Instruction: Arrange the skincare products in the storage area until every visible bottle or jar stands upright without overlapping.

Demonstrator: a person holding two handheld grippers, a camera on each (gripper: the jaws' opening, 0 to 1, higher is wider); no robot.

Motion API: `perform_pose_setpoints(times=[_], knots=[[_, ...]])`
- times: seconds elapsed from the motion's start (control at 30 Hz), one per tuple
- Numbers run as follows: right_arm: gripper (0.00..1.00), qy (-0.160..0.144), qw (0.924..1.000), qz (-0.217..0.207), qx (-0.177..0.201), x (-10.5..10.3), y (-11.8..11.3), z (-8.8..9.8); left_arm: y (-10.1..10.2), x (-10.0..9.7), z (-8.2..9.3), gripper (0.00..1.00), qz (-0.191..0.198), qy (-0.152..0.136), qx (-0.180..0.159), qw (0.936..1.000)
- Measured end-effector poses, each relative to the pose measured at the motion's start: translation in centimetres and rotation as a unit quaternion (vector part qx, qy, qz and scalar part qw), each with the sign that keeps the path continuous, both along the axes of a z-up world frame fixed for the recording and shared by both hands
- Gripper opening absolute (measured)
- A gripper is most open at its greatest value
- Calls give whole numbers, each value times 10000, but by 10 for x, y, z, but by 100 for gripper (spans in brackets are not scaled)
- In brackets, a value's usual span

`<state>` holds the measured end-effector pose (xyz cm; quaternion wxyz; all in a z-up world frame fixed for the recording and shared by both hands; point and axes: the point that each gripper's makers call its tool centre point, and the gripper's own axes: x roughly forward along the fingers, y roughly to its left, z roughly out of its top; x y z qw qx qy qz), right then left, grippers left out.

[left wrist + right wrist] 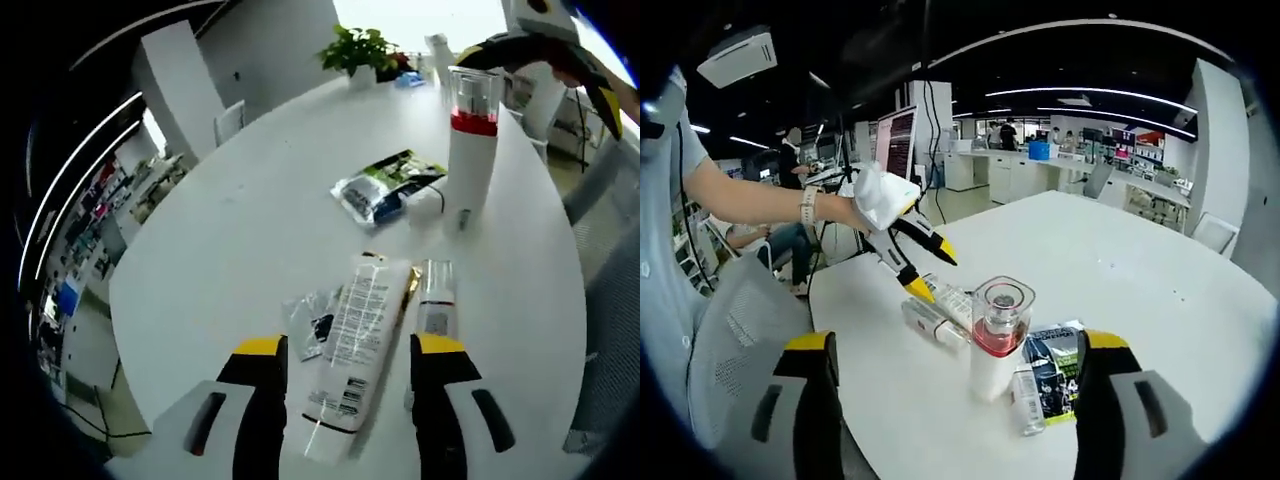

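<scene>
Item: white tube [350, 350], lying flat near the desk [240, 210] edge; my left gripper [345, 365] stood spread wide around it, grasping nothing. Beside it lay a small bottle [434, 297] and a clear wrapper [312, 320]. My right gripper [955, 355] gaped, unloaded, before the upright red-banded bottle [997, 340], dark sachet [1052, 370] adjoining, possibly two. Desk centre bare; potted plant [357, 50] at far edge; open-plan office.

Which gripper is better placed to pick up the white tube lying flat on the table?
Left. The left gripper is open with the lying white tube between its jaws; the right gripper faces the upright bottle.
</scene>
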<state>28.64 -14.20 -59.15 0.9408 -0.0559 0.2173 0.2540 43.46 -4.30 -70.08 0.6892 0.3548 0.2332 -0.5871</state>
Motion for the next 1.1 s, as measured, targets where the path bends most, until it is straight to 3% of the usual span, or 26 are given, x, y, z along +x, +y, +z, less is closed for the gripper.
perform_pose_setpoints(times=[0.5,0.93,1.1], knots=[[92,155,9997,-114,173,-2,-5,0,-2,-2,-30,41,-486,314,849,9947],[89,125,9983,-254,503,-3,-11,4,-4,-5,-45,37,-858,364,1343,9865],[89,124,9988,-269,382,-3,-14,3,-7,-4,-44,35,-1027,392,1440,9835]])
